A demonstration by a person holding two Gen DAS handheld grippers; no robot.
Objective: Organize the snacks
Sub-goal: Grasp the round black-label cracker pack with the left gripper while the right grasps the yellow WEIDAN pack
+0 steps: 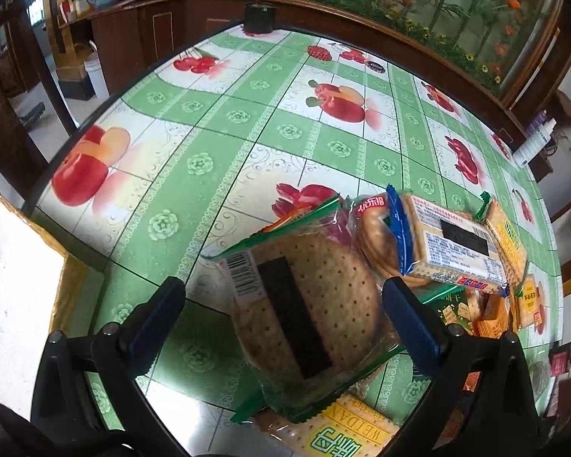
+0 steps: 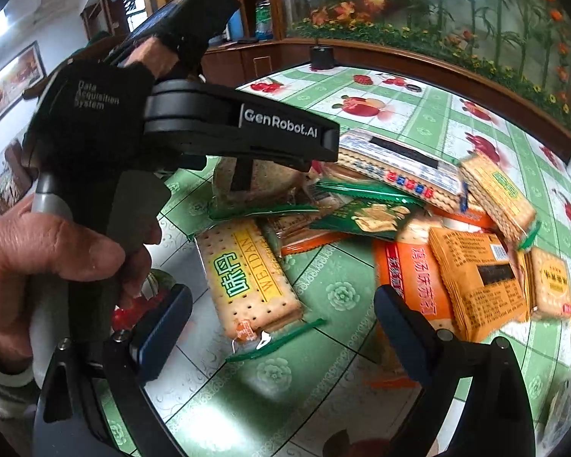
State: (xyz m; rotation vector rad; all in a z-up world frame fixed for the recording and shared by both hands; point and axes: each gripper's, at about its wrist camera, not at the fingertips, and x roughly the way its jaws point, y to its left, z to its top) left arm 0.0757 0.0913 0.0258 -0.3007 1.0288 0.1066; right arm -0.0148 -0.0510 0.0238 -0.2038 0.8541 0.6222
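A glossy round table (image 1: pixel 247 141) under a green oilcloth printed with fruit carries your work, with a wooden cabinet and a flower mural behind it. Your left gripper (image 1: pixel 281 316) stands with its jaws spread on either side of a big round cracker pack (image 1: pixel 304 304) in clear crinkly film; no pad presses it yet. That pack leans on the heap of snacks (image 2: pixel 418 205): flat rectangular biscuit bricks and orange foil sachets (image 2: pixel 476 278), all slick. Close too hard and you could crack the brittle cracker; close too lightly and the film could slip out. Lifting it may drag the WEIDAN pack (image 2: pixel 247 278) beneath. Your right gripper (image 2: pixel 281 327) hangs wide open over bare cloth, holding nothing. A cardboard box (image 1: pixel 15 274) waits at the left.
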